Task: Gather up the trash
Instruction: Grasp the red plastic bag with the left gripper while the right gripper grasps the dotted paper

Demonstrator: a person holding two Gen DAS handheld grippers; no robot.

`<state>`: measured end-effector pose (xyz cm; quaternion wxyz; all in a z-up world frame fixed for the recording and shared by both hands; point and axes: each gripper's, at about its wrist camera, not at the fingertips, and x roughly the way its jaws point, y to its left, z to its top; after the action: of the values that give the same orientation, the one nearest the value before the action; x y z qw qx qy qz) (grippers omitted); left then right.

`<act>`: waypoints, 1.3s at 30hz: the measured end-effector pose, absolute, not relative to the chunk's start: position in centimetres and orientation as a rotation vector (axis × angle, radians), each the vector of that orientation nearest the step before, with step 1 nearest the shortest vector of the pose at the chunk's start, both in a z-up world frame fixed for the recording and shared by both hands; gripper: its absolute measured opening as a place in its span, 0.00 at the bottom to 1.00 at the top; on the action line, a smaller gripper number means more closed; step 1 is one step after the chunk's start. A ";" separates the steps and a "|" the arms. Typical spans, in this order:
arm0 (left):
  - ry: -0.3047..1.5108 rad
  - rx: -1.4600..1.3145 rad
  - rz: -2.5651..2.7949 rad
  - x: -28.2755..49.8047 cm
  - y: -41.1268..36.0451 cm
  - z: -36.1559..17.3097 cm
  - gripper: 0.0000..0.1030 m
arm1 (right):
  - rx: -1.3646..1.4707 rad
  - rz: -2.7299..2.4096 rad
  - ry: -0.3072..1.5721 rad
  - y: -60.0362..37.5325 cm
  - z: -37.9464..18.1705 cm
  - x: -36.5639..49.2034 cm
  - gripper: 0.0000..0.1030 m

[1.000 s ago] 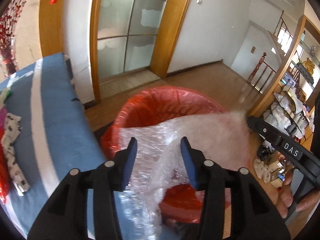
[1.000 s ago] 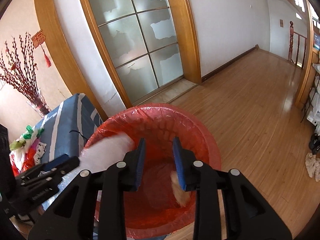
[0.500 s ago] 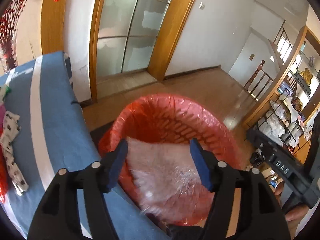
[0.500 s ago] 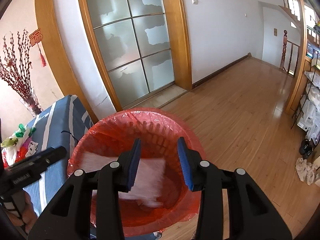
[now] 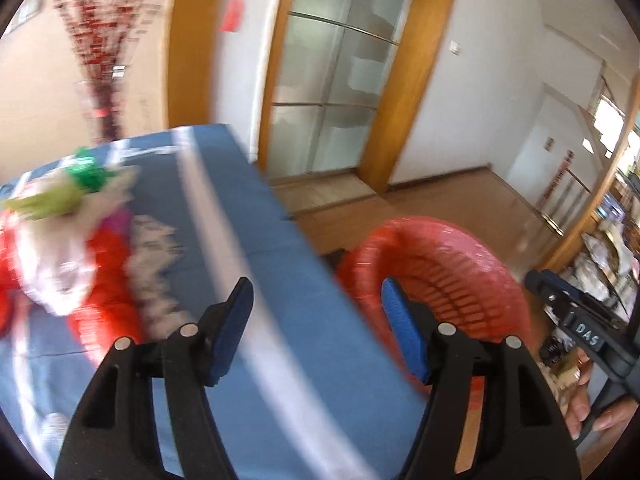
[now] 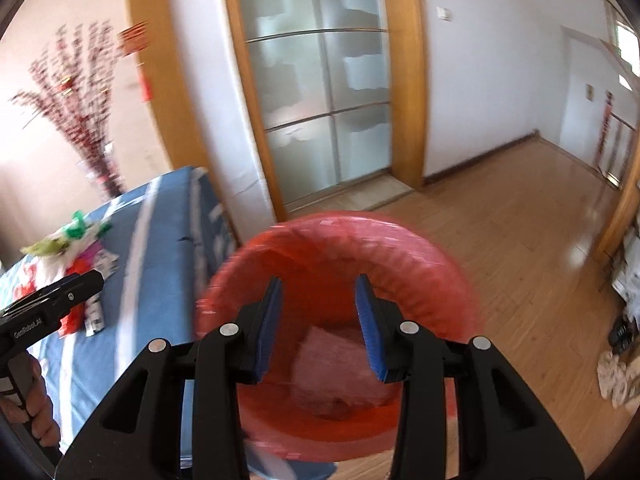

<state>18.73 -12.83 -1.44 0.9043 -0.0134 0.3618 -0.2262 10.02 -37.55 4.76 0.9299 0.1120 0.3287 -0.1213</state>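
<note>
In the left wrist view, the left gripper [image 5: 316, 320] hangs over the blue striped cloth [image 5: 320, 344] with its jaws spread and nothing between them. The red-lined bin [image 5: 452, 280] stands just right of the cloth's edge. A blurred heap of trash [image 5: 72, 248], red, white and green, lies on the cloth well left of the bin.

In the right wrist view, the right gripper [image 6: 320, 320] is poised above the bin [image 6: 340, 240], jaws parted and empty. Inside the bin, a pale crumpled plastic sheet [image 6: 328, 364] rests near the bottom. Left of the bin, the trash heap [image 6: 76, 248] sits on the cloth [image 6: 160, 280], beside the left gripper [image 6: 86, 284].
</note>
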 end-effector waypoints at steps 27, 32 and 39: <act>0.720 -0.136 0.104 21.2 18.0 -3.7 0.67 | 0.074 0.222 0.907 -13.1 -1.1 27.9 0.26; 0.712 -0.113 0.093 21.7 17.9 -4.0 0.67 | 0.075 0.229 0.935 -13.0 -1.9 28.4 0.24; 0.704 -0.111 0.061 22.7 17.2 -3.8 0.71 | 0.069 0.250 0.956 -12.7 -2.2 28.4 0.25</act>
<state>22.68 17.23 -3.83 0.9367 -0.0545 0.3446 0.0299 28.37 -12.71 -2.16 0.8799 0.0332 0.4586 0.1199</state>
